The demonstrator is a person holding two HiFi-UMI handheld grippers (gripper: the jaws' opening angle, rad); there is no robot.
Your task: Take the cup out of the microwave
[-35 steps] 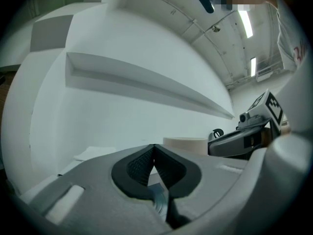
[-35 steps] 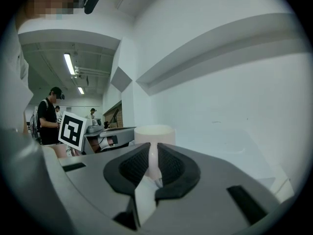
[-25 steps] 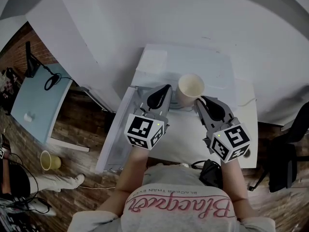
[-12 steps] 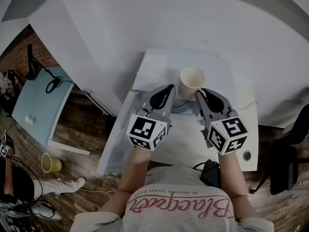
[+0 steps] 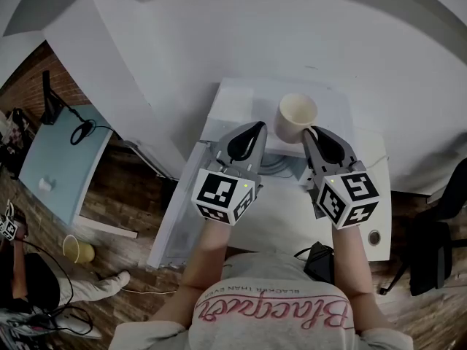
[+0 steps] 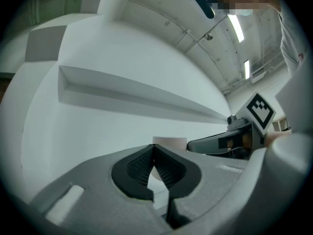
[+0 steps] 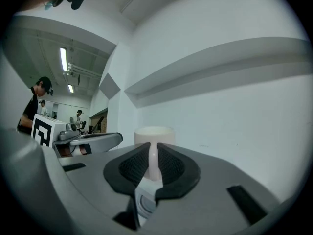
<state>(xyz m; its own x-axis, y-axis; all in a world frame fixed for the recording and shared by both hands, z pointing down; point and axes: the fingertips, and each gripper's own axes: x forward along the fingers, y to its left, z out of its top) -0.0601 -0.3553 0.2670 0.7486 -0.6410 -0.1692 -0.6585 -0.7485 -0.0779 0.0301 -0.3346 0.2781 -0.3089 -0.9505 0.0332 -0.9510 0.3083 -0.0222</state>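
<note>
A cream cup (image 5: 295,117) hangs in the air in front of the white microwave's (image 5: 235,95) top. My right gripper (image 5: 310,133) is shut on its handle. In the right gripper view the handle (image 7: 153,161) is pinched between the black pads below the cup's body (image 7: 154,133). My left gripper (image 5: 255,127) is level beside the cup on its left, apart from it, shut with nothing in it. In the left gripper view the pads meet at the tips (image 6: 154,148), with the cup (image 6: 170,142) and the right gripper (image 6: 210,143) beyond them.
The microwave door (image 5: 175,206) stands swung open to the left. The microwave sits on a white table (image 5: 281,214) against a white wall. A pale blue table (image 5: 58,152) and a paper cup (image 5: 76,248) on the floor lie left, a black chair (image 5: 438,232) right.
Both grippers have risen and moved away from me. The cup has gone with the right gripper, up and slightly right, out over the microwave's top.
</note>
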